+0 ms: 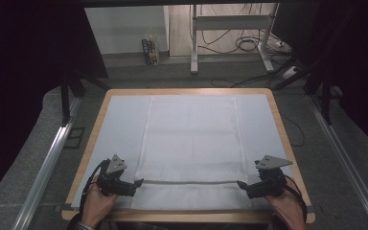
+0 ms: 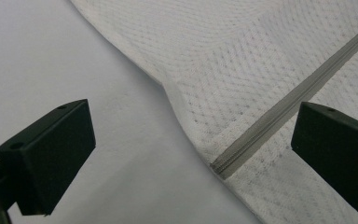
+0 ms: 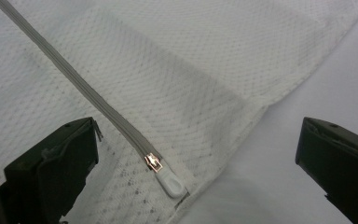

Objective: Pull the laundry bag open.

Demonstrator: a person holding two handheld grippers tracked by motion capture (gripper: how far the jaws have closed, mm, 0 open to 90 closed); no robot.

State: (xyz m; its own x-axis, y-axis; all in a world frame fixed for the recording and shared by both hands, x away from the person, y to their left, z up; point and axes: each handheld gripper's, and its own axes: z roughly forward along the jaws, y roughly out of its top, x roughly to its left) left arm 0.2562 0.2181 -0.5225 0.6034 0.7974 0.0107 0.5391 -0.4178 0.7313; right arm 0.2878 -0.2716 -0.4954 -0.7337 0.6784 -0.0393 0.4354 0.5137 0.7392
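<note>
Left gripper (image 1: 138, 182) sat at 7 o'clock on the table (image 1: 92, 128), jaws spread wide with nothing pinched, one over the pale table cover (image 2: 51, 56) and one over the bag's left edge where the grey zipper (image 2: 284, 105) ended. Right gripper (image 1: 242, 184) sat at 5 o'clock, jaws also spread and empty, straddling the bag's right edge with the white zipper pull (image 3: 170, 183) lying between them. White mesh bag (image 1: 191, 139) lay flat mid-table, running from 12 to 6 o'clock, zipper crossing it near the 6 o'clock end between both grippers.
</note>
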